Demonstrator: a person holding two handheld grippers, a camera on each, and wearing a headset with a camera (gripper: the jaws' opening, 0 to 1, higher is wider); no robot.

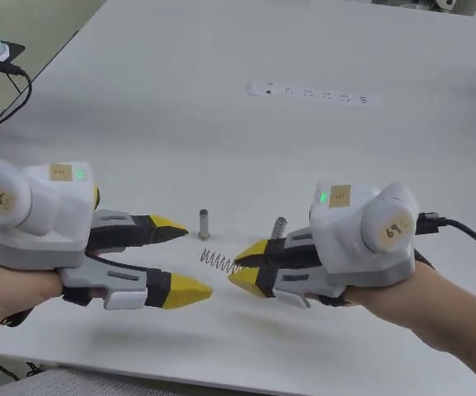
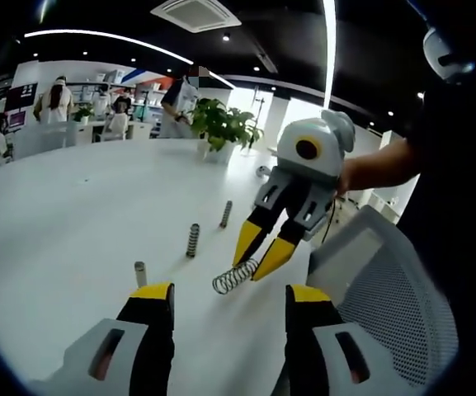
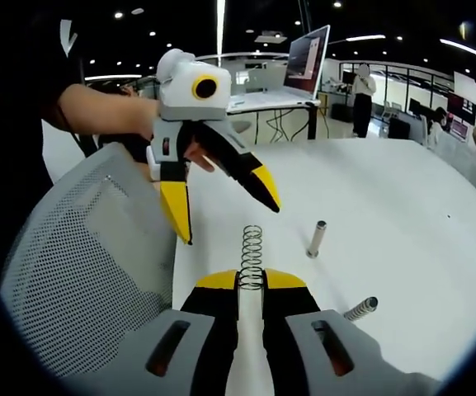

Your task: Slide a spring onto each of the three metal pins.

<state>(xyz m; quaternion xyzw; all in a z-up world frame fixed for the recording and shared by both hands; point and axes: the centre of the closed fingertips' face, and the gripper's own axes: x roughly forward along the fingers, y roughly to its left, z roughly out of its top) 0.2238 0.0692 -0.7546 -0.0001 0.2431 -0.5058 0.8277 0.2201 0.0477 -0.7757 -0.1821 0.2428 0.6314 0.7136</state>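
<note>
**Last spring in hand, one bare pin waiting**

The right gripper (image 3: 252, 282) has its jaws pinched together on one end of a spring (image 3: 252, 247), so the rest of the coil sticks out free ahead of the tips. We judge it is held by the end for a reason: the open end has to go over a pin first. The left gripper (image 1: 196, 260) has its jaws wide apart, holding nothing. Its tips face the right gripper's from the left, with the loose coil between them. Open like this, it looks ready to steady the spring.

Just beyond the tips, on the white table (image 1: 221, 99), the bare pin (image 1: 204, 223) stands upright and uncovered. To its right is a second pin (image 1: 280, 228) already wearing a coil. In the left gripper view a third pin (image 2: 226, 214), farther on, seems to carry one too. We reckon two pins are done and this spring is for the last. It must be tipped upright and lined up over the bare pin's top.
</note>
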